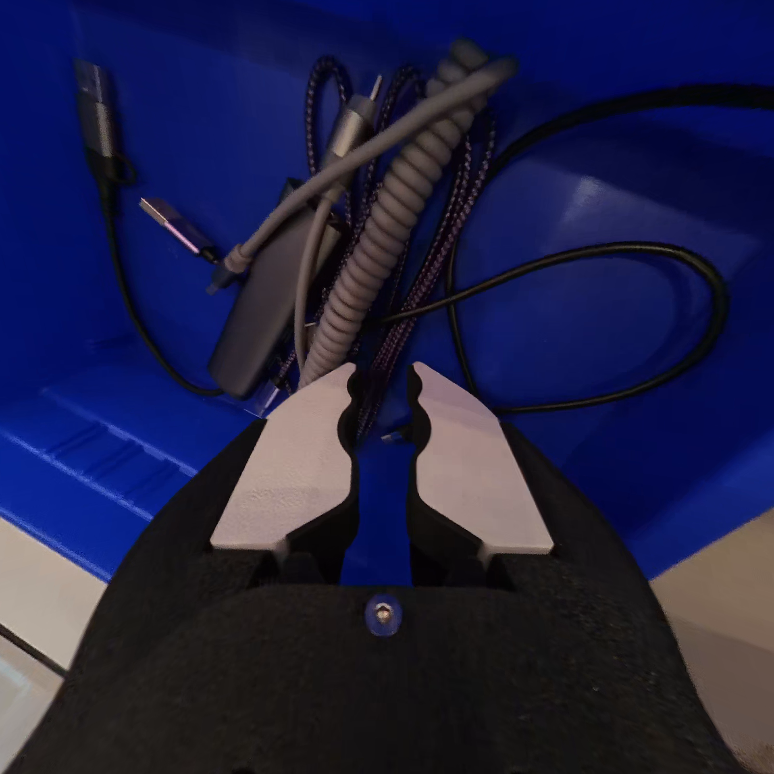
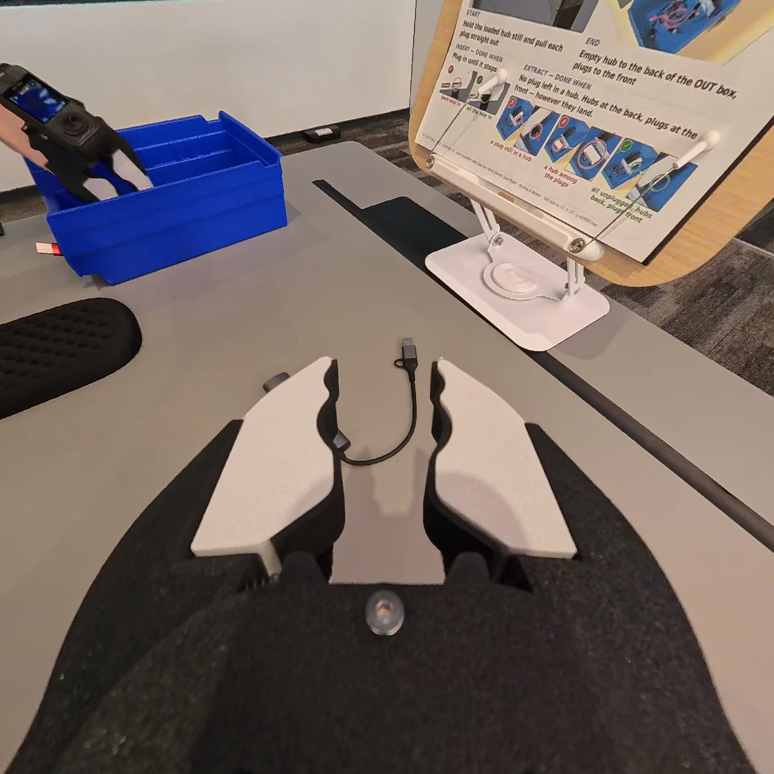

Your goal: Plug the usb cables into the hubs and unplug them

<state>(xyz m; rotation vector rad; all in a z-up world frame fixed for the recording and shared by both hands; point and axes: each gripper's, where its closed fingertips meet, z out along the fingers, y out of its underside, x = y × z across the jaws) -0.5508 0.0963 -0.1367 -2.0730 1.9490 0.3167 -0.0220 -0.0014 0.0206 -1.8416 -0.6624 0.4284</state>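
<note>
- Left gripper point(image 1: 382, 370) narrowly parted, holding nothing, inside the bin point(image 1: 628, 419); cables point(image 1: 377, 234) and hub point(image 1: 255, 305) just ahead.
- Right gripper point(image 2: 384, 364) wide, above the table point(image 2: 251, 326); short cable point(image 2: 412, 402) between its fingers.

Glossy blue plastic bin point(image 1: 586, 251); braided, perhaps fabric, purple cable point(image 1: 423, 268)

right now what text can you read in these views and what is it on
I won't quote writing; these bear it:
Sheet on the stand: printed headings and captions, legible.
Screen on the left gripper: too blurred.
Black box on the floor: label too small.
Bin and cables: none seen.
</note>
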